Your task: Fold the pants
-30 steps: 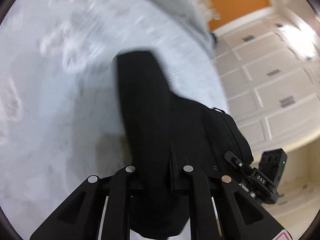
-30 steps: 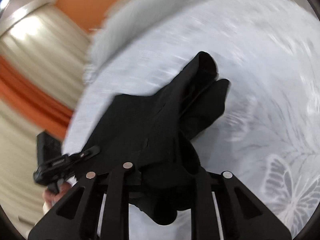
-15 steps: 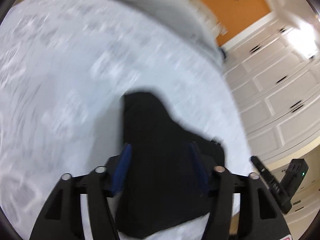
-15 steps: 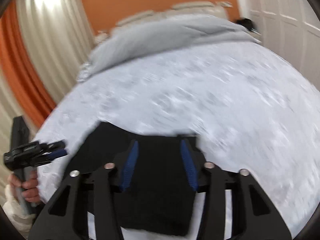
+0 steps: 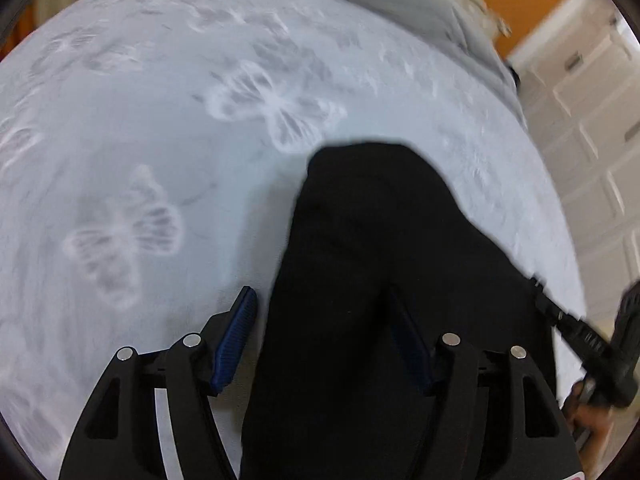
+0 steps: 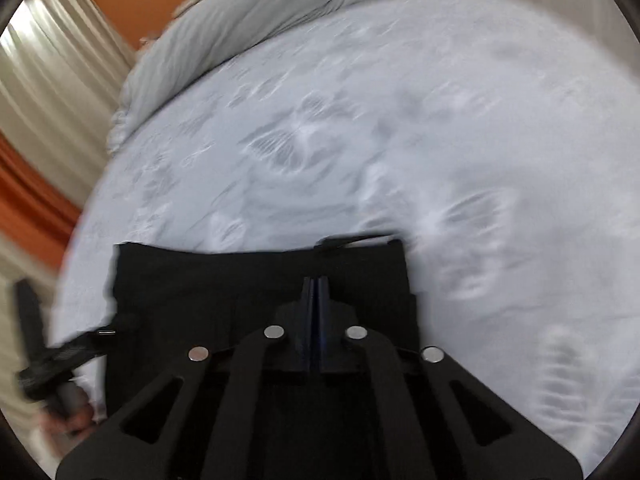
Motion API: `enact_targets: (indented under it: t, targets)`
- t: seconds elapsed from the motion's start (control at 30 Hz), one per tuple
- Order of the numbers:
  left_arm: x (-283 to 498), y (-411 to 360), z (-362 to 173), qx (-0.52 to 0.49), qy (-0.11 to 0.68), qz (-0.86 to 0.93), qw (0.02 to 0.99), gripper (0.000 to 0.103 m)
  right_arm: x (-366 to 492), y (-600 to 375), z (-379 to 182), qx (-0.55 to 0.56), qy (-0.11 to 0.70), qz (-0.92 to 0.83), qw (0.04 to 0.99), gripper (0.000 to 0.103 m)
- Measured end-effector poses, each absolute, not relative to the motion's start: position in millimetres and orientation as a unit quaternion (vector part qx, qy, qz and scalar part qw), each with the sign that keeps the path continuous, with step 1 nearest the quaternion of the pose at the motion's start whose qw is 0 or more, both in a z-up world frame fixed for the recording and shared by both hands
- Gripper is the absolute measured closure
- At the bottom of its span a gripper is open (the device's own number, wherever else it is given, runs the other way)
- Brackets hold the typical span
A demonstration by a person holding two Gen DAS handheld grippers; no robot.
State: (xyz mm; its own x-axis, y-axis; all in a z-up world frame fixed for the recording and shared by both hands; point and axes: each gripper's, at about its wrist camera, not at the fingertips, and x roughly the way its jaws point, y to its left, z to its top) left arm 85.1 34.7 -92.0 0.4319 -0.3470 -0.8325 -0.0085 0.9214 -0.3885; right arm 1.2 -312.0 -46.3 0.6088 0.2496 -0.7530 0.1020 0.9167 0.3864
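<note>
Black pants [image 5: 372,264] lie folded on a pale bedsheet with butterfly prints [image 5: 160,120]. In the left wrist view my left gripper [image 5: 320,304] is open, its blue pads spread wide over the near part of the pants, holding nothing. In the right wrist view the pants [image 6: 200,288] lie flat as a dark rectangle near the bed's front edge. My right gripper [image 6: 315,282] is shut with its pads pressed together above the pants; no cloth shows between them. The other gripper shows at the edge of each view.
A grey duvet [image 6: 248,28] is bunched at the head of the bed. White panelled cabinet doors [image 5: 592,112] stand to the right of the bed, curtains [image 6: 48,92] and an orange wall to the left.
Both grippers let go of the pants, which dropped flat onto the bed. The right gripper opened and then closed empty; the left stayed open. Both views tilted up over the bed.
</note>
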Motion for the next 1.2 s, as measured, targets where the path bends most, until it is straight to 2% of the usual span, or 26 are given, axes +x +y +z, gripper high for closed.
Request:
enact_targets:
  t: [0.07, 0.17, 0.3, 0.43, 0.5, 0.63, 0.7, 0.8, 0.83, 0.87, 0.93, 1.2]
  targets:
    - [71, 40, -71, -0.193, 0.508, -0.135, 0.829, 0.037, 1, -288, -28, 0.198, 0.42, 0.101, 0.88, 0.096]
    - [38, 46, -55, -0.194, 0.48, -0.143, 0.843, 0.034, 7, -226, -12, 0.122, 0.42, 0.178, 0.882, 0.096]
    - [15, 27, -70, -0.159, 0.513, -0.173, 0.826, 0.034, 35, -157, -14, 0.054, 0.439, 0.235, 0.866, 0.096]
    - [0, 9, -87, -0.071, 0.51, -0.182, 0.838, 0.034, 71, -102, -40, 0.004, 0.472, 0.268, 0.84, 0.094]
    - [-1, 3, -90, -0.042, 0.5, -0.182, 0.846, 0.034, 102, -88, -77, -0.018, 0.496, 0.24, 0.834, 0.094]
    - [-1, 1, -92, -0.019, 0.487, -0.169, 0.856, 0.034, 123, -103, -82, 0.04, 0.485, 0.237, 0.841, 0.097]
    - [-4, 1, -87, -0.023, 0.485, -0.17, 0.857, 0.034, 120, -118, -54, 0.066, 0.455, 0.21, 0.863, 0.091]
    - [-2, 3, -77, -0.038, 0.487, -0.188, 0.852, 0.033, 98, -157, -14, 0.093, 0.407, 0.184, 0.89, 0.091]
    - [0, 5, -74, -0.043, 0.491, -0.183, 0.85, 0.033, 92, -169, -8, 0.094, 0.401, 0.174, 0.894, 0.087]
    - [3, 7, -72, -0.051, 0.494, -0.178, 0.849, 0.033, 81, -183, -3, 0.094, 0.398, 0.158, 0.899, 0.074]
    - [9, 10, -68, -0.064, 0.496, -0.171, 0.849, 0.033, 58, -210, 0, 0.084, 0.402, 0.099, 0.906, 0.061]
    - [8, -4, -44, -0.011, 0.436, -0.105, 0.894, 0.033, -23, -259, -23, 0.023, 0.434, 0.001, 0.9, 0.059]
